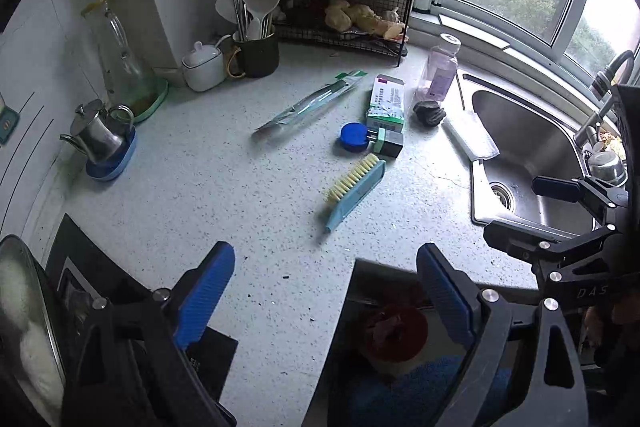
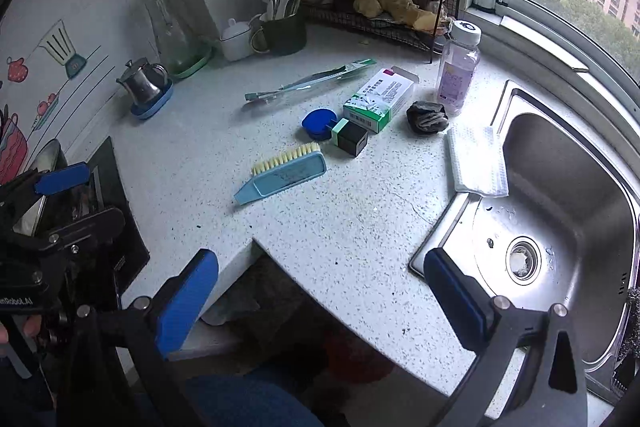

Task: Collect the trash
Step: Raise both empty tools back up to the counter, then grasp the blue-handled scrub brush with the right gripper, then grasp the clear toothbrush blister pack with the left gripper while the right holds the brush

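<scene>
Speckled counter (image 2: 352, 227): both tools, left (image 1: 324, 291) and right (image 2: 320, 291), released; crumpled, possibly plastic wad (image 2: 427, 117).

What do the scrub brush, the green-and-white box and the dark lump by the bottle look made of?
Scrub brush: matte light-blue moulded plastic, pale yellow bristles. Green-and-white box: printed cardboard, its end flap open. Dark lump: crumpled and wrinkled, probably thin plastic film or cloth; unclear which.
</scene>
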